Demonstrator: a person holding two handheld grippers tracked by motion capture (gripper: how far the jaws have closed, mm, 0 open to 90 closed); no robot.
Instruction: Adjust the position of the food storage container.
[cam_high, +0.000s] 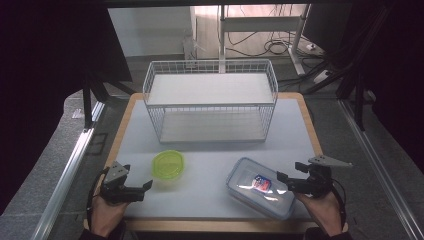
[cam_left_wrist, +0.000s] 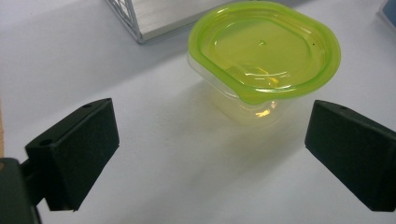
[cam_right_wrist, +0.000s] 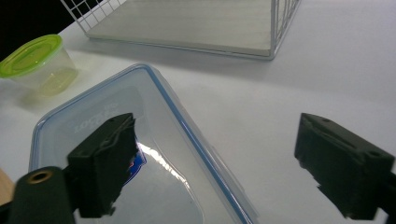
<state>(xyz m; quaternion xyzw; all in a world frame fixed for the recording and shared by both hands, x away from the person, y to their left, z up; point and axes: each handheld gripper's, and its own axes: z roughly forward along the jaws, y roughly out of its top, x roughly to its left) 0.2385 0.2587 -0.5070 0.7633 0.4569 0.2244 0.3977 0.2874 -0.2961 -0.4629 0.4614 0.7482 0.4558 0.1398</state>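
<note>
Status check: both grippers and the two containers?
Left gripper open, short of green-lidded tub. Right gripper open, over edge of clear blue-rimmed box. Wire rack behind; nothing between.

White wire basket (cam_high: 210, 100) with shelf board at table's (cam_high: 210, 200) far middle; cables (cam_high: 272, 47) on floor beyond.

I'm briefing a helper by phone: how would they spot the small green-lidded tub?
Start at the white wire rack at the table's far side. In front of its left corner stands the small tub, near the left gripper. Its lime-green lid sets it apart from the flat, blue-rimmed box.
</note>
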